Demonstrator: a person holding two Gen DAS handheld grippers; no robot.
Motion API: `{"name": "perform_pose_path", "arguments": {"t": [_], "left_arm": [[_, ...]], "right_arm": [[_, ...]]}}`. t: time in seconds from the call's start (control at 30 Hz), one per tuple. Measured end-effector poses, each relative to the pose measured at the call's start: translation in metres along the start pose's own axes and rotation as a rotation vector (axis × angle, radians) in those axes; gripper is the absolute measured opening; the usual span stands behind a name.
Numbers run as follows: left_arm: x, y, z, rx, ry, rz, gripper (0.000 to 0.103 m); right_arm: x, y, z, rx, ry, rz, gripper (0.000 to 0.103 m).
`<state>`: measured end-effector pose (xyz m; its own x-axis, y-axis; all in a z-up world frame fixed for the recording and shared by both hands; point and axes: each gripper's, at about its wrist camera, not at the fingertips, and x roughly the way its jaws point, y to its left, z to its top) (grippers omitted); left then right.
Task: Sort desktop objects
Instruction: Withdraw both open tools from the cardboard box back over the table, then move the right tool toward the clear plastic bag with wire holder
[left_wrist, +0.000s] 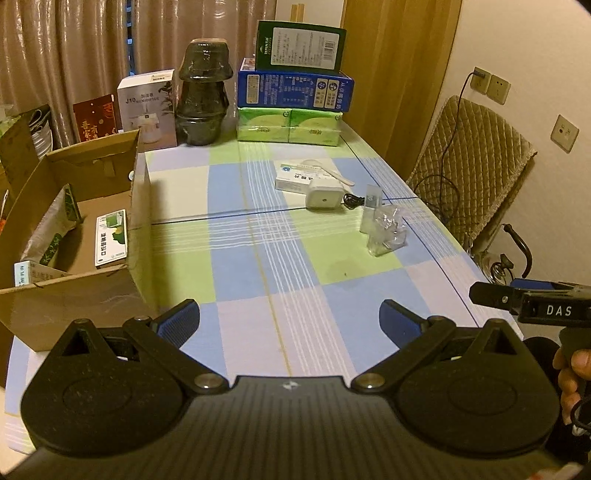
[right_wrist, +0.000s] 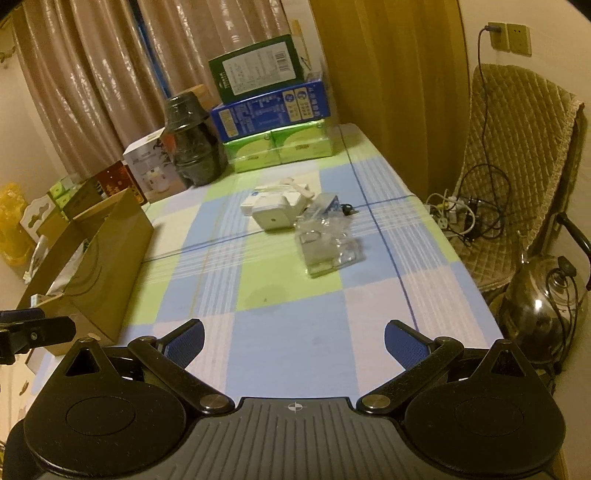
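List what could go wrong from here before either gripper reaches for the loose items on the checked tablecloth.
1. The crinkled clear plastic bag looks limp and glossy, so it may slip or bunch in a gripper.
2. The white square charger touches the flat white medicine box, and its black cable trails beside it, so lifting one could drag the others.
3. The open cardboard box has a raised flap that a carried item might catch.

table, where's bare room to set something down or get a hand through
Free: the near tablecloth between the cardboard box and the clear plastic bag, right up to both grippers. Crowded: the white charger and medicine box cluster, and the far edge along the stacked boxes.
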<state>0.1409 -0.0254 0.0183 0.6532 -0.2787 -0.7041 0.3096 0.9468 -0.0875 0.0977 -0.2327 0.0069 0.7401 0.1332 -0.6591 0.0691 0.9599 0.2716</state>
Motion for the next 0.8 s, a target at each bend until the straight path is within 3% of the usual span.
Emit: {"name": "perform_pose_path", "arguments": {"t": [0.8], "left_arm": [[0.046, -0.014, 0.009, 0.045, 0.044, -0.007, 0.102]], "right_arm": [[0.029, -0.023, 0.011, -0.037, 0.004, -0.046, 0.101]]}}
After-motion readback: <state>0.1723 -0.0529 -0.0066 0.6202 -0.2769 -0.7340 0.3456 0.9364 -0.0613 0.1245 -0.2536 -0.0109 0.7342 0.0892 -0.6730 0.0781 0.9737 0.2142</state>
